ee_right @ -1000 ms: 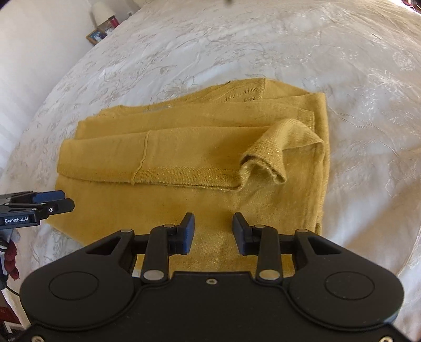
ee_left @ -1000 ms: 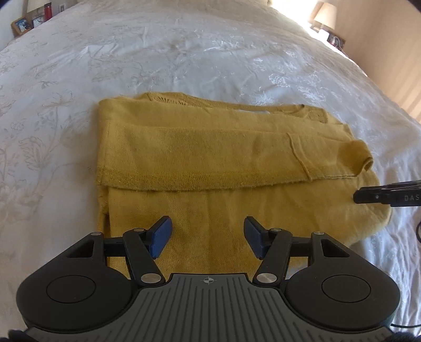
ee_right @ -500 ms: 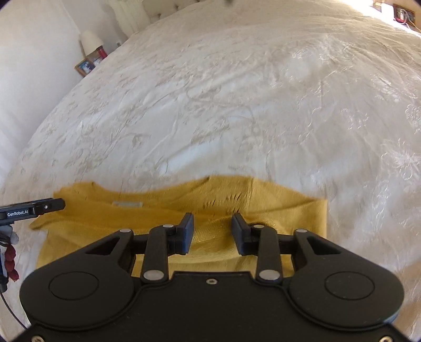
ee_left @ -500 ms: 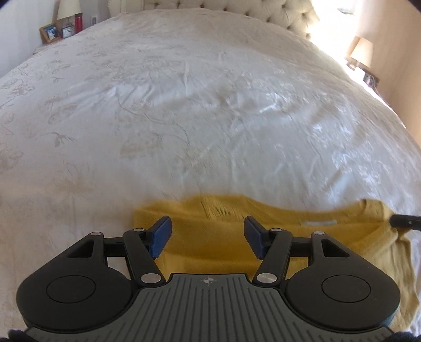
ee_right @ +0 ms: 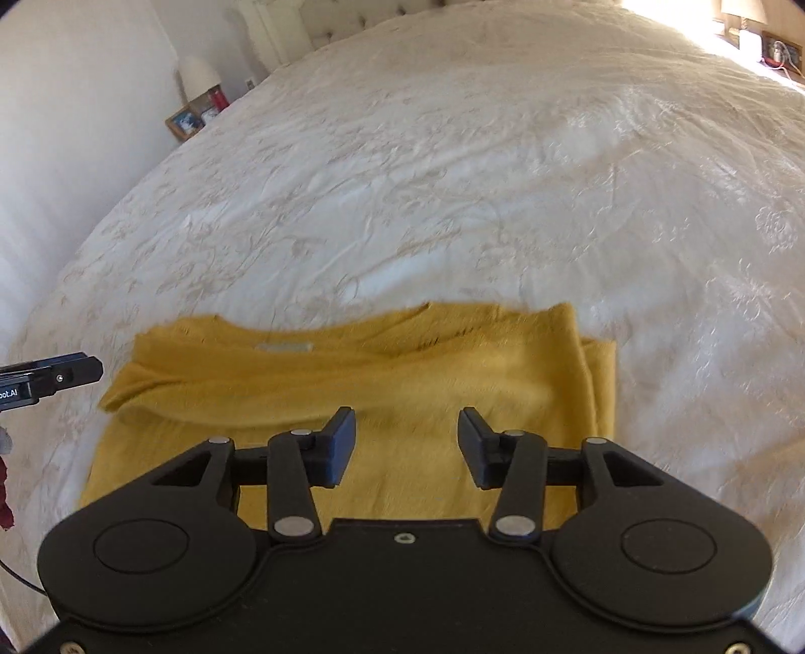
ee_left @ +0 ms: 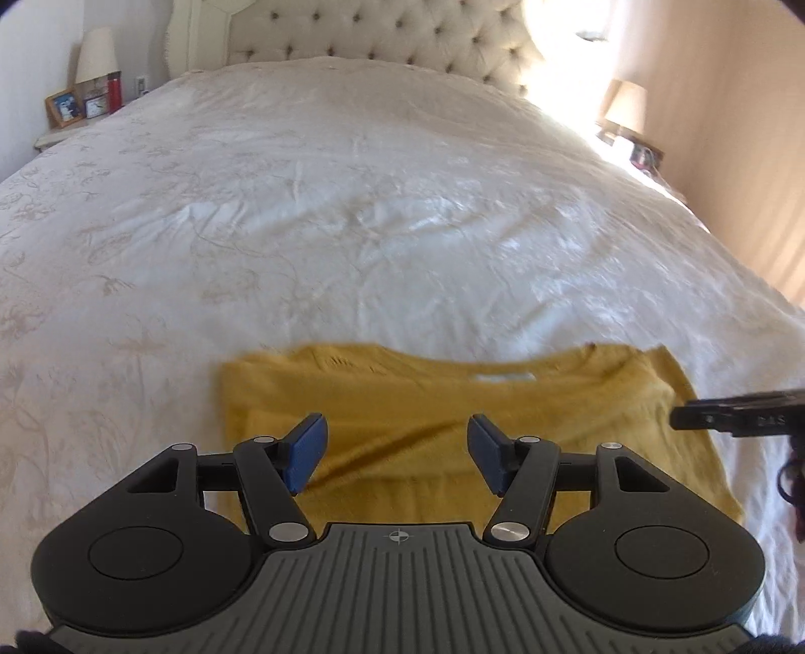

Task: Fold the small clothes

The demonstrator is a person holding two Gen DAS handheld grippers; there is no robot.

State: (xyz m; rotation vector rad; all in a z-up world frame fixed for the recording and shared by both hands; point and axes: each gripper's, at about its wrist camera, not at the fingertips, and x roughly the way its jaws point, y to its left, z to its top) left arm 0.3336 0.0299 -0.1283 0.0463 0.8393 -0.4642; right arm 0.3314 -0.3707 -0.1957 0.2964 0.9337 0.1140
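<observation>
A mustard-yellow knit sweater (ee_left: 427, 402) lies folded flat on the white bedspread (ee_left: 352, 201), collar side away from me. It also shows in the right wrist view (ee_right: 352, 382). My left gripper (ee_left: 397, 453) is open and empty, held above the sweater's near left part. My right gripper (ee_right: 406, 447) is open and empty, above the sweater's near right part. The right gripper's tip (ee_left: 729, 415) shows at the right edge of the left wrist view; the left gripper's tip (ee_right: 55, 377) shows at the left edge of the right wrist view.
A tufted headboard (ee_left: 377, 35) stands at the far end of the bed. A nightstand with a lamp (ee_left: 95, 60), a picture frame (ee_left: 65, 106) and a red bottle stands far left. Another lamp (ee_left: 626, 108) stands far right.
Both cameras have tilted up and pulled back, so the sweater now fills only the lower part of each view. The right gripper's jaws have opened wider. The sweater stays folded on the bed.
</observation>
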